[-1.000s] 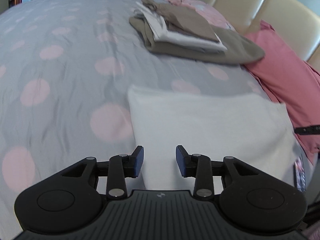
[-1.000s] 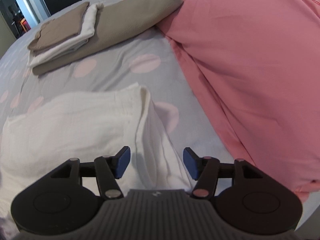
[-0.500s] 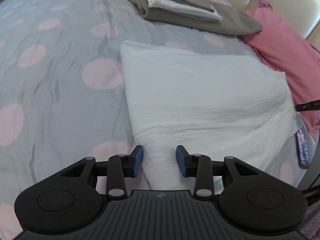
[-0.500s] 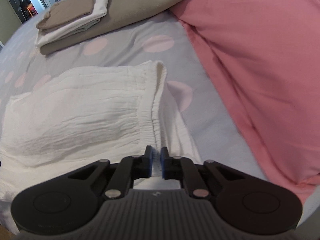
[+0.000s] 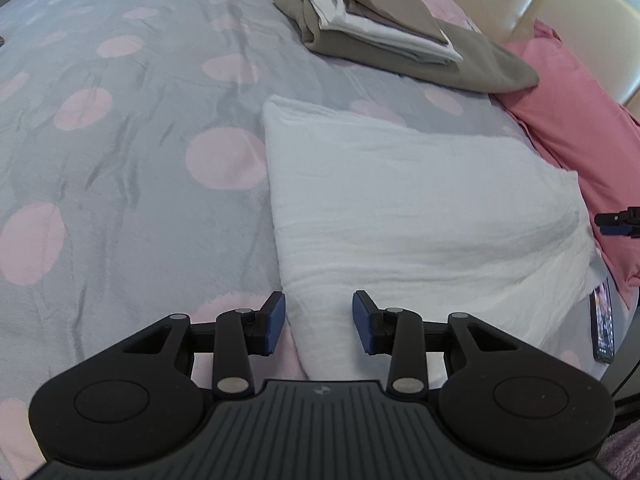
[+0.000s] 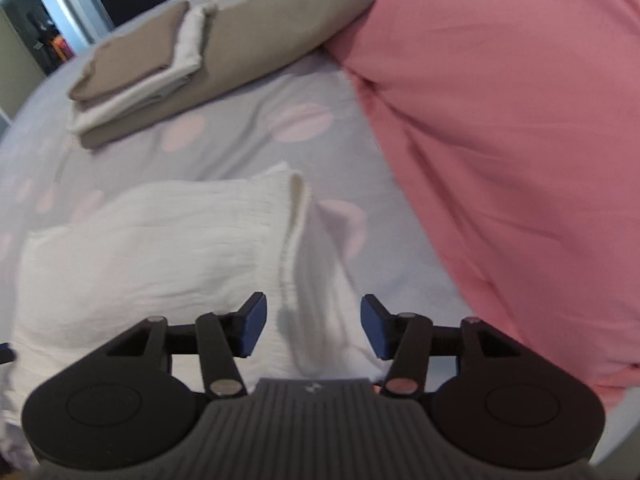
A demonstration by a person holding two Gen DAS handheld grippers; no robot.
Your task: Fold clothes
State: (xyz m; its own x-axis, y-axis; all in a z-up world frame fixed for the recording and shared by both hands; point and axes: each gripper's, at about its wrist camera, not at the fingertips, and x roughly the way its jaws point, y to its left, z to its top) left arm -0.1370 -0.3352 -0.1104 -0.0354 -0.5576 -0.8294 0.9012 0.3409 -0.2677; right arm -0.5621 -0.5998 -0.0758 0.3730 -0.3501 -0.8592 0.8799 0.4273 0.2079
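Left gripper [image 5: 319,328]: jaws spread apart and empty, with the near left corner of the white garment lying between the blue pads but not pinched.
Right gripper [image 6: 313,330]: jaws wide apart, holding nothing; the gathered waistband edge of the garment runs up between the two fingers.
White garment [image 5: 416,216]: a crinkled white piece, folded into a rough rectangle, lying flat on the bed near its front edge; in the right wrist view [image 6: 160,248] its elasticated band stands up as a raised ridge along the right side.
Bedspread [image 5: 132,152]: grey with large pink dots, lightly creased, under everything.
Folded stack [image 5: 376,36]: farther back on the bed, well apart from the white garment; a tan piece at the bottom, a white piece on it, a smaller tan piece on top. The right wrist view shows the same stack [image 6: 160,72] at upper left.
Pink pillow [image 6: 512,128]: large, to the right of the garment, touching the far end of the bottom tan piece.
Headboard [image 5: 560,4]: cream padded panels behind the pillow.
Phone [image 5: 603,326]: at the bed's right edge, just beside the garment's corner.
Sharpness: the right wrist view is blurred.
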